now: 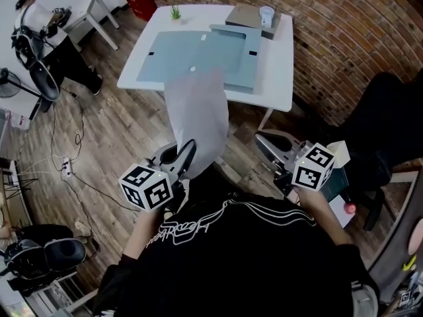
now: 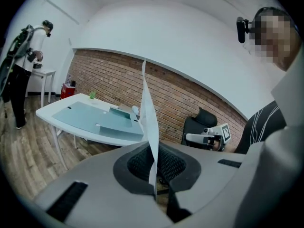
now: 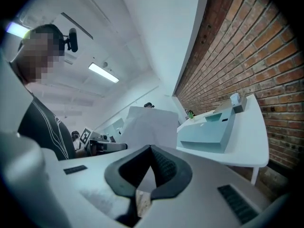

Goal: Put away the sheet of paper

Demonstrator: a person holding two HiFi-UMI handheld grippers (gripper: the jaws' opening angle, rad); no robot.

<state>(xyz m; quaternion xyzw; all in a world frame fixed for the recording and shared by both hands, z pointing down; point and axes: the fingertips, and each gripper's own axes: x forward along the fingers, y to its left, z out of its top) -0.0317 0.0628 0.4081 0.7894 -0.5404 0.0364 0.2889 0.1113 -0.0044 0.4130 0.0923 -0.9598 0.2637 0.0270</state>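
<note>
Pinching the sheet of paper by its btm edge, left gripper is clamped tight; sheet stands upright, on the near side of the table. Right gripper closed, nothing in it. Paper's prob light & floppy, creases easily, so grip an edge.

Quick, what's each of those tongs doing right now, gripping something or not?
Left tongs: closed on the sheet of paper.
Right tongs: closed, nothing held in them.

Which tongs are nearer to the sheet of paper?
Left. The left tongs are shut on the sheet of paper, at its lower edge; the right tongs stand apart, to its right.
</note>
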